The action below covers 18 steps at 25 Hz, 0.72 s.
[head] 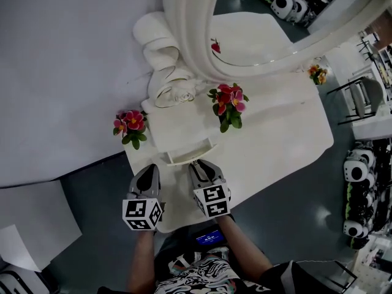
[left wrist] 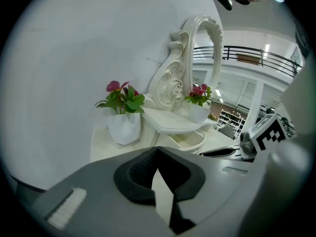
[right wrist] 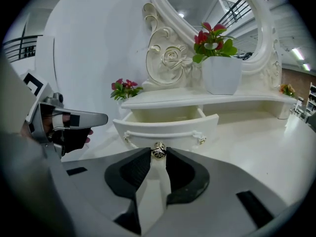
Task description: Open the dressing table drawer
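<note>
The white dressing table (head: 275, 133) has its small drawer (head: 190, 152) standing pulled out under the raised shelf. In the right gripper view the drawer (right wrist: 168, 127) shows its hollow inside, and my right gripper (right wrist: 158, 153) is shut on its small metal knob (right wrist: 158, 150). From the head view the right gripper (head: 197, 163) touches the drawer front. My left gripper (head: 150, 169) hovers off the table's left front edge, a little left of the drawer. Its jaws meet at the tips in the left gripper view (left wrist: 157, 151) with nothing between them.
A pot of red flowers (head: 228, 106) stands on the shelf just behind the drawer, another (head: 130, 126) at the table's left corner. The carved oval mirror (head: 196, 48) rises behind. Panda toys (head: 354, 192) and a chair (head: 361, 97) stand on the floor to the right.
</note>
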Motion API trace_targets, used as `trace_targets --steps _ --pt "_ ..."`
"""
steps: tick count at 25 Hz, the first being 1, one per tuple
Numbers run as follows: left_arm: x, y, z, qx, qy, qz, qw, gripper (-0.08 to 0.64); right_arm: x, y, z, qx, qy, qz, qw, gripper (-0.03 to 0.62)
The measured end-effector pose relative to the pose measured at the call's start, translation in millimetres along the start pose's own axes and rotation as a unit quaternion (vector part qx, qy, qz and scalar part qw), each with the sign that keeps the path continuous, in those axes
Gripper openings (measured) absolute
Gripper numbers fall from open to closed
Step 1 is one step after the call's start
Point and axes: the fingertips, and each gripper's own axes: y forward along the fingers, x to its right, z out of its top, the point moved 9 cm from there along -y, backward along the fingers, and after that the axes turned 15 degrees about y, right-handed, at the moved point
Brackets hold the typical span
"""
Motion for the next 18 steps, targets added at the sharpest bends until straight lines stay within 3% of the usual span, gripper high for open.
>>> trace_targets --steps 4,5,7,12,18 --pt "11.2 -13.7 4.6 0.014 0.010 0.000 0.9999 0.003 -0.1 -19.4 -5.8 0.004 0.005 -0.018 1.000 0.134" --pt "14.3 -18.6 6.3 0.020 0.012 0.000 0.9997 0.003 -0.4 -29.8 -7.6 0.010 0.005 -0.025 1.000 0.125" --pt "22.5 -29.4 10.7 0.033 0.017 -0.001 0.9993 0.003 -0.9 -55.1 -9.8 0.027 0.008 -0.032 0.999 0.007" --pt "51.3 -59.1 29.3 0.064 0.038 -0.008 0.9972 0.003 -2.5 -109.8 -7.9 0.076 0.033 -0.025 0.996 0.000" --pt "77.1 -86.8 42.3 0.082 0.047 0.006 0.9955 0.002 -18.5 -150.3 -6.6 0.106 0.032 0.007 0.994 0.000"
